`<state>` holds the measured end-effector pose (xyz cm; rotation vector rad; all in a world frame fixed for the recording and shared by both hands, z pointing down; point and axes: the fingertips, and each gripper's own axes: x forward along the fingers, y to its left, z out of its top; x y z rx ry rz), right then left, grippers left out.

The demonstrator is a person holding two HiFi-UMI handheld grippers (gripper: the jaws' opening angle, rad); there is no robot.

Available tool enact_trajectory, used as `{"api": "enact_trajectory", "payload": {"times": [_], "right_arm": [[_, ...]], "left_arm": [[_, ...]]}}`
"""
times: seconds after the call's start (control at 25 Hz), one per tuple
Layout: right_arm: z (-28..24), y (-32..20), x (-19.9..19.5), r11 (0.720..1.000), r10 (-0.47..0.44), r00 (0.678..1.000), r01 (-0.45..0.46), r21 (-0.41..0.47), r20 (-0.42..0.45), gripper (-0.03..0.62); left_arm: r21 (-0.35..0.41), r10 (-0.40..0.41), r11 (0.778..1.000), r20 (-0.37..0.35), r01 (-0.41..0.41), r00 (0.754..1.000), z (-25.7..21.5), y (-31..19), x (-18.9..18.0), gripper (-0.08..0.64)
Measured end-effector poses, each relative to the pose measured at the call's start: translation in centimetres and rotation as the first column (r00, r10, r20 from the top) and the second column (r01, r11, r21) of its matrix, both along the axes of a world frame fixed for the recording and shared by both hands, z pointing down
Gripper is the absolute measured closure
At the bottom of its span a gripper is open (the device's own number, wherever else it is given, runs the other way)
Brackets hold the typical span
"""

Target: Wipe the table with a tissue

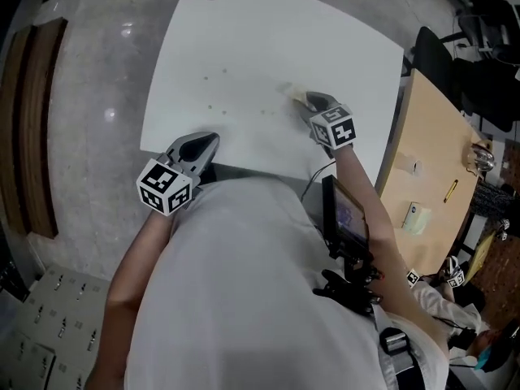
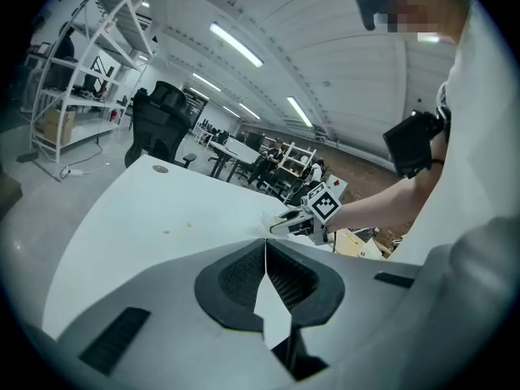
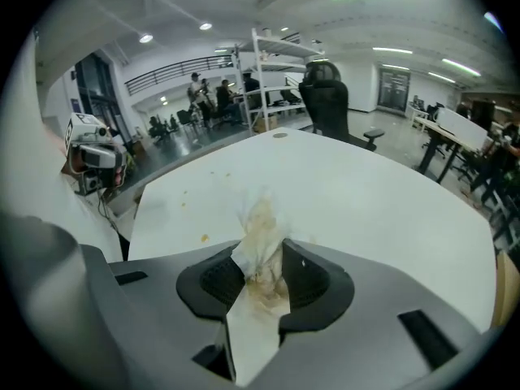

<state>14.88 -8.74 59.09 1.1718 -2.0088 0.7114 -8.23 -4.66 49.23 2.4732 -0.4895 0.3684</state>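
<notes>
One crumpled, stained tissue (image 3: 260,222) between right tongs (image 3: 265,260)

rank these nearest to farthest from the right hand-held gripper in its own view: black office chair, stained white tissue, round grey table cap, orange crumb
1. stained white tissue: clamped in the right hand-held gripper.
2. orange crumb: on the white table, just left.
3. round grey cap: table's far edge.
4. black office chair: beyond the table.
</notes>
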Motion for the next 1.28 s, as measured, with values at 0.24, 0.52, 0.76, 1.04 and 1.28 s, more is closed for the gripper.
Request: {"api": "enact_trajectory", "payload": {"times": [0.24,0.52,0.76,1.04,1.28], "right_arm": [[0.5,3.5,3.2,0.967,0.254,0.966,-0.253,-0.017,0.045,0.469],[2.2,5.8,5.1,0.899,0.436,0.900,-0.435,-0.042,0.023,0.469],[3.4,6.0,4.1,0.889,0.454,0.890,-0.456,-0.042,-0.047,0.469],[3.5,5.8,2.3,0.870,0.490,0.870,-0.492,-0.028,-0.060,0.469],[3.4,5.2,0.8,0.857,0.515,0.856,-0.516,-0.011,-0.041,0.469]], "left_arm": [[0.005,0.079,0.997,-0.006,-0.079,0.997,-0.1,0.3,1.3,0.552],[0.006,0.115,0.993,0.001,-0.115,0.993,-0.1,0.0,0.9,0.552],[-0.014,0.135,0.991,0.009,-0.135,0.991,0.6,0.0,-0.3,0.552],[-0.018,0.164,0.986,0.006,-0.164,0.986,1.1,-0.9,-1.3,0.552],[-0.011,0.194,0.981,-0.001,-0.194,0.981,1.0,-1.6,-1.7,0.552]]}}
